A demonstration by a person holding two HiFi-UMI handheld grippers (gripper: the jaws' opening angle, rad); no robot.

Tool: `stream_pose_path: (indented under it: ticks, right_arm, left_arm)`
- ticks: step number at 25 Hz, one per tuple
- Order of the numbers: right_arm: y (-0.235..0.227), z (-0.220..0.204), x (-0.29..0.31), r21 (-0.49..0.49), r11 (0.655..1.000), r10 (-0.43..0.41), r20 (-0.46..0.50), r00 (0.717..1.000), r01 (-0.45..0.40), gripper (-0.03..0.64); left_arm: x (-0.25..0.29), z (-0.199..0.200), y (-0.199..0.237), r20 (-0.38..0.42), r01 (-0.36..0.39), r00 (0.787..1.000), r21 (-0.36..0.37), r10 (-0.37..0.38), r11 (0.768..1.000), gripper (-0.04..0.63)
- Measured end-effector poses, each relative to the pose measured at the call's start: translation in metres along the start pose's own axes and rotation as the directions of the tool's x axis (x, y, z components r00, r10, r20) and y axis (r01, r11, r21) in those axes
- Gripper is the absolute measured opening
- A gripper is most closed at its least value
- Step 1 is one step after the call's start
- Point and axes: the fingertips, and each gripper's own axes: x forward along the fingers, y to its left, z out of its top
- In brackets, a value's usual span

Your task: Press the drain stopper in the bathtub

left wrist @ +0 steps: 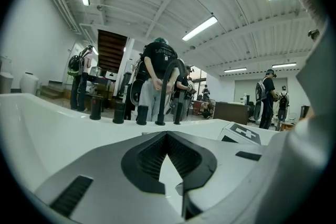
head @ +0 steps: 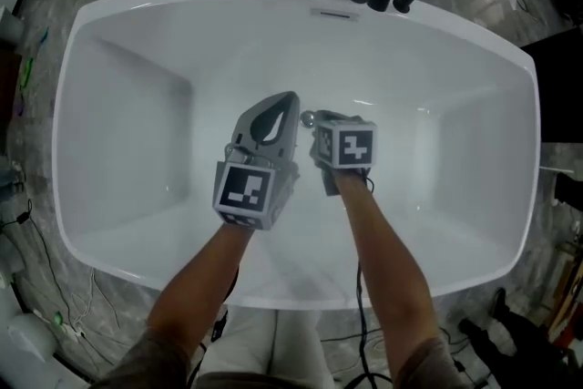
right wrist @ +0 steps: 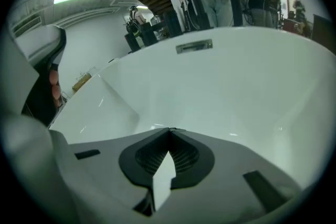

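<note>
Head view: my left hand-held gripper [head: 290,100] and right hand-held gripper [head: 319,125] hung inside the glossy white bathtub [head: 118,105]. The small round chrome drain stopper [head: 307,117] sat just beside the right one's tip.

Left gripper view: jaws pressed together, holding nothing.

Right gripper view: jaws likewise together, empty.

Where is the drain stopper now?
Head view: the drain stopper lies on the bathtub floor, near its middle, between the left tool and the right tool.

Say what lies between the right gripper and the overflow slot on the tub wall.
Only bare white tub surface. The right gripper view shows it running from the right gripper, jaws shut, up to the overflow slot.
</note>
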Motion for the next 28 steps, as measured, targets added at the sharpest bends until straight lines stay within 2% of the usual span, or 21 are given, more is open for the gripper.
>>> stream_pose_path:
  ticks: [6,13,17,21,28]
  right_arm:
    - [0.039,0.043,-0.098,-0.004,1.000,0.027,0.116,0.993,-0.026,-0.002]
    - [0.084,0.082,-0.213,-0.067,0.997,0.041,0.257,0.966,-0.025,-0.002]
    - [0.111,0.103,-0.273,-0.075,0.996,0.067,0.343,0.937,-0.043,-0.002]
    - [0.139,0.118,-0.330,-0.069,0.993,0.112,0.432,0.895,-0.091,-0.002]
    - [0.192,0.124,-0.426,-0.217,0.973,0.179,0.527,0.831,-0.071,-0.002]
  left_arm:
    - [-0.037,0.070,-0.023,0.007,0.009,1.000,-0.004,-0.009,1.000,0.000]
    - [-0.088,0.130,-0.051,-0.017,0.024,1.000,0.008,-0.024,1.000,0.000]
    - [-0.117,0.166,-0.067,-0.018,0.029,0.999,-0.008,-0.029,1.000,0.000]
    - [-0.144,0.204,-0.085,-0.008,0.045,0.999,-0.009,-0.045,0.999,0.000]
    - [-0.194,0.253,-0.116,-0.010,0.110,0.994,-0.002,-0.110,0.994,0.000]
